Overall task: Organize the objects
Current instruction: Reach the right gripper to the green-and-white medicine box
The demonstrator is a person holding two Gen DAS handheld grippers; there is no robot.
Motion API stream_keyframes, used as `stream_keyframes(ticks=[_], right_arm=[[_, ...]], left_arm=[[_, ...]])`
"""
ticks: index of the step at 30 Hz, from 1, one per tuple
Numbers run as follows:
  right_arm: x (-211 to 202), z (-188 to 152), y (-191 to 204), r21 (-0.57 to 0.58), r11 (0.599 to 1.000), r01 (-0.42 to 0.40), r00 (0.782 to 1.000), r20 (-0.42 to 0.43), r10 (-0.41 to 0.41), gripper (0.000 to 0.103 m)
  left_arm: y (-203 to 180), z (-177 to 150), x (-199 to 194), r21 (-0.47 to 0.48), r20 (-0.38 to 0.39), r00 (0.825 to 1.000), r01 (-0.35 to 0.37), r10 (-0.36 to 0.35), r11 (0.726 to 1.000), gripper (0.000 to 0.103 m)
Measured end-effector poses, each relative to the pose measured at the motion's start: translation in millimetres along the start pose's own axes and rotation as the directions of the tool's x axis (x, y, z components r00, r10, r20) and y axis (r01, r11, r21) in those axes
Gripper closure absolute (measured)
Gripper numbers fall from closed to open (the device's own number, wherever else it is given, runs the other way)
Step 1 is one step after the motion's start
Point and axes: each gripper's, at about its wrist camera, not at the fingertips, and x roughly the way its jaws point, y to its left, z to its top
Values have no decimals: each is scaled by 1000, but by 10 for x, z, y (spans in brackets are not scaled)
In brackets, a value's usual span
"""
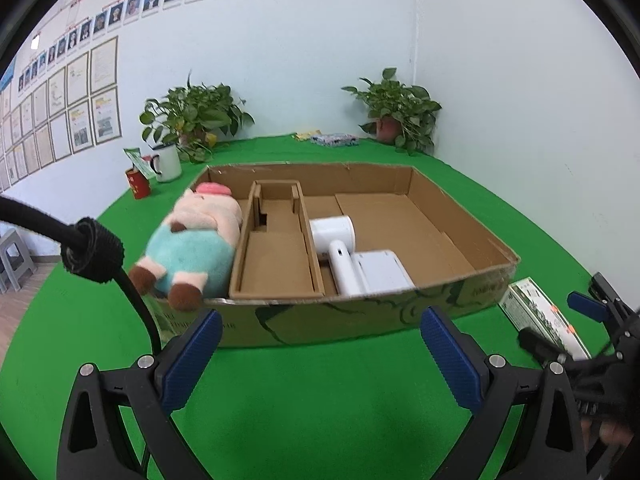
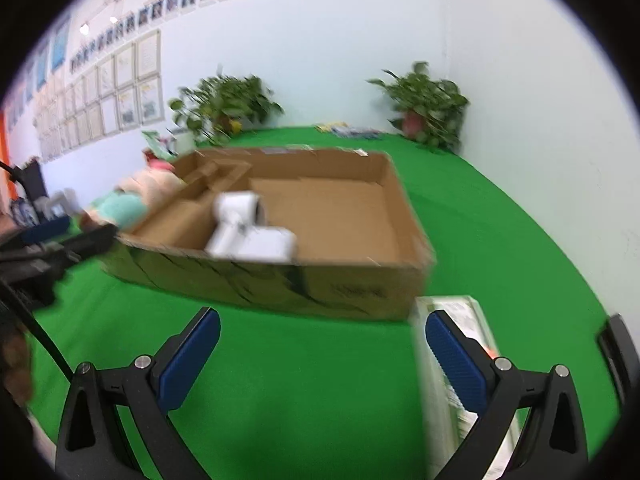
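A shallow cardboard box (image 1: 460, 216) (image 2: 360, 288) sits on the green cloth. In it lie a plush pig (image 1: 192, 240) (image 2: 128, 200) at the left end, a white hair dryer (image 1: 340, 248) (image 2: 236, 220) and a white flat box (image 1: 384, 272) (image 2: 268, 246) in the middle. A green-and-white carton (image 1: 540, 316) (image 2: 460, 360) lies on the cloth right of the cardboard box. My left gripper (image 1: 320, 344) is open and empty, in front of the box. My right gripper (image 2: 322, 344) is open, its right finger over the carton; it also shows in the left wrist view (image 1: 568, 324).
Two potted plants (image 1: 192, 120) (image 1: 400, 112) stand at the back of the table. A white mug (image 1: 166, 162) and a red can (image 1: 138, 184) stand at the back left. Small packets (image 1: 332, 138) lie at the back. White walls close off the back and right.
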Motion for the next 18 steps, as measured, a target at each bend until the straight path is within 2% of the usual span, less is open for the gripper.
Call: stream_keyframes(ticks=[4,7,10,14,15,16,18], right_arm=[[92,-203,-503,66,990,121,991,-62,-117,1],[169,-318,-731,76,986,149,983,-120,-139,1],[214,-365,-822,85,986,140,979,-159,-125,1],[265,-413,-793,68,995,71,980,-192,-56,4],[256,-423,-765,61,996,64,980,-191,-51,11],[253,-430,-740,58,997,57,980,-196,-45,24],[245,-446,-690,47,997,65,977,-208,-54,39]], left_arm=[[-4,-175,73,-4,-45,998,33,-33,999,3],[-21,-289,151,-12,-79,995,66,-67,998,3],[-31,-351,201,-13,-93,992,81,-82,997,3],[-11,-379,219,-19,-95,991,88,-89,996,3],[0,-383,209,-19,-93,992,85,-86,996,3],[24,-386,204,-23,-90,992,82,-84,996,3],[74,-386,194,-39,-90,992,82,-86,996,3]])
